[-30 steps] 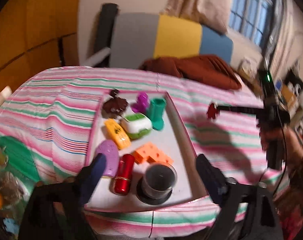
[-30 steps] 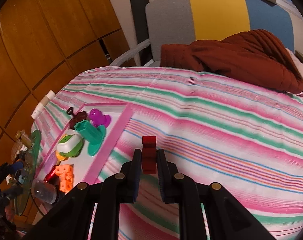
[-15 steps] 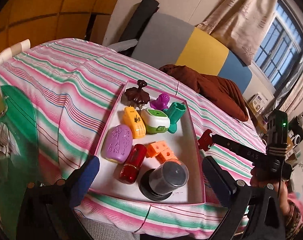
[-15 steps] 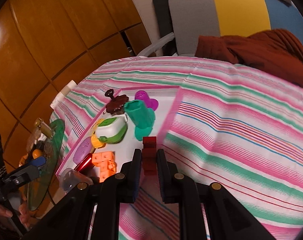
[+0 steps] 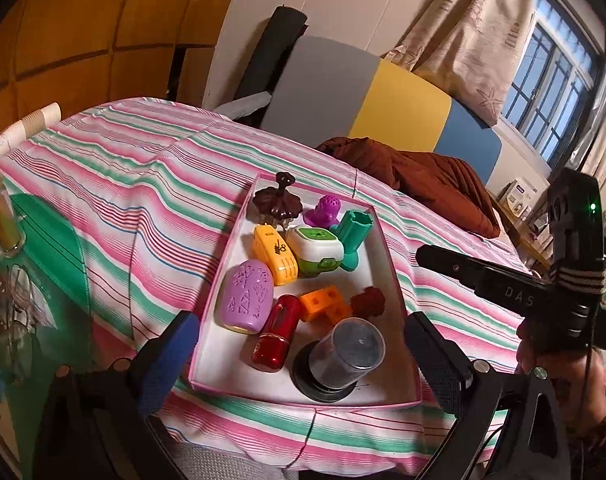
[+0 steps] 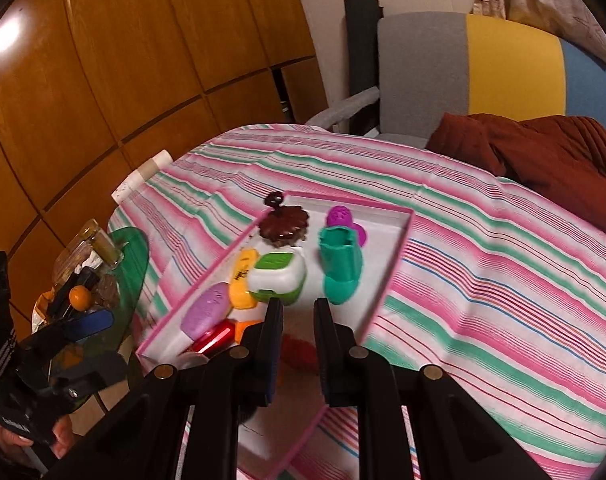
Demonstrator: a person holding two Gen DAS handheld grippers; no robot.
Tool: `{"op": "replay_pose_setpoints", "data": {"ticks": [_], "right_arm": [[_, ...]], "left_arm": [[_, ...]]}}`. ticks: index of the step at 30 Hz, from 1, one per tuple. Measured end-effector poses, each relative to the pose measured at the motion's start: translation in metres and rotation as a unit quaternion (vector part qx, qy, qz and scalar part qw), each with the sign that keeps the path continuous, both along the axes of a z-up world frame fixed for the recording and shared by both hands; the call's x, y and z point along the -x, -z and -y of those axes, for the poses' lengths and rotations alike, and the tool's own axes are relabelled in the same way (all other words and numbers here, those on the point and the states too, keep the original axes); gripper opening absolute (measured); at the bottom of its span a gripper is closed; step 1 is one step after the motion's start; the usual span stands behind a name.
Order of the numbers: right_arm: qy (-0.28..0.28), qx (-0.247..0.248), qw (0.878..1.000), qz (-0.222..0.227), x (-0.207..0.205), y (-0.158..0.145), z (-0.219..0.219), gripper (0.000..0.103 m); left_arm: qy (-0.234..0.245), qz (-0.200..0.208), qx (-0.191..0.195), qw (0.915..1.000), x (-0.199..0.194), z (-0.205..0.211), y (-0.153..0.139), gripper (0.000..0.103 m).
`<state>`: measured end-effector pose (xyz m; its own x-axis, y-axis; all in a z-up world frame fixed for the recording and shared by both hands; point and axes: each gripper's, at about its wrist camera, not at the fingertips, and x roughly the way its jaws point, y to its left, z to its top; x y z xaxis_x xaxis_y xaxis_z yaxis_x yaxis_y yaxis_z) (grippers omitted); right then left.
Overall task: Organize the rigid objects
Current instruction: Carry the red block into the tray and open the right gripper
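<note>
Risk first. A shallow white cardboard tray with a pink rim (image 5: 397,280) sits at the near edge of a table under a pink, green and white striped cloth (image 5: 143,184). The tray is crowded, so a careless reach could topple something.

The task's thing, a small dark red studded block (image 5: 369,302), lies inside the tray, lower centre of the left wrist view. It touches an orange studded block (image 5: 323,306) and lies just beside a clear plastic cup on a black base (image 5: 345,356). The cup looks tall and tippy; a nudge could probably knock it over.

The left gripper (image 5: 301,320) stands with its jaws wide apart, straddling the tray's near end and holding nothing. Pushed forward, it could shove the tray along the loose cloth.

The right gripper (image 6: 297,308) hangs above the tray, jaws narrow, nothing clamped at the tips. The red block shows only as a blur beneath.

Also in the tray: a glossy red cylinder (image 5: 277,332), a lilac oval case (image 5: 247,298), and a teal boot-shaped piece (image 6: 339,268). A glass jar (image 5: 3,216) stands far left.
</note>
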<state>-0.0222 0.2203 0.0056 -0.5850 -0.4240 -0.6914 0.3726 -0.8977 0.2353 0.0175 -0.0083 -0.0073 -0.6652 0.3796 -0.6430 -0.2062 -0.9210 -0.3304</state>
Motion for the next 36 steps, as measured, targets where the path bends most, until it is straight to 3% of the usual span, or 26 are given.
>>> {"op": "replay_pose_setpoints", "data": {"ticks": [12,17,22,29,34,36], "right_arm": [[-0.002,0.001,0.999,0.046,0.005,0.021,0.008,0.015],[-0.012,-0.039,0.996,0.076,0.011,0.036,0.019,0.015],[-0.017,-0.093,0.993,0.075,0.014,0.036,0.03,0.016],[0.005,-0.052,0.996,0.075,0.05,0.048,0.029,0.016],[0.053,0.077,0.994,0.064,0.055,0.025,-0.007,0.016],[0.051,0.06,0.995,0.059,0.051,0.018,-0.008,0.016]], "left_arm": [[-0.016,-0.02,0.041,0.9988,-0.003,0.004,0.0,0.103],[-0.02,-0.032,0.057,0.9977,-0.004,0.004,-0.002,0.103],[-0.038,-0.052,0.087,0.9941,-0.006,0.005,-0.005,0.103],[-0.06,-0.056,0.122,0.9891,-0.006,0.0,-0.008,0.103],[-0.077,-0.074,0.146,0.9835,-0.01,0.001,-0.011,0.103],[-0.085,-0.076,0.147,0.9825,-0.009,0.001,-0.011,0.103]]}}
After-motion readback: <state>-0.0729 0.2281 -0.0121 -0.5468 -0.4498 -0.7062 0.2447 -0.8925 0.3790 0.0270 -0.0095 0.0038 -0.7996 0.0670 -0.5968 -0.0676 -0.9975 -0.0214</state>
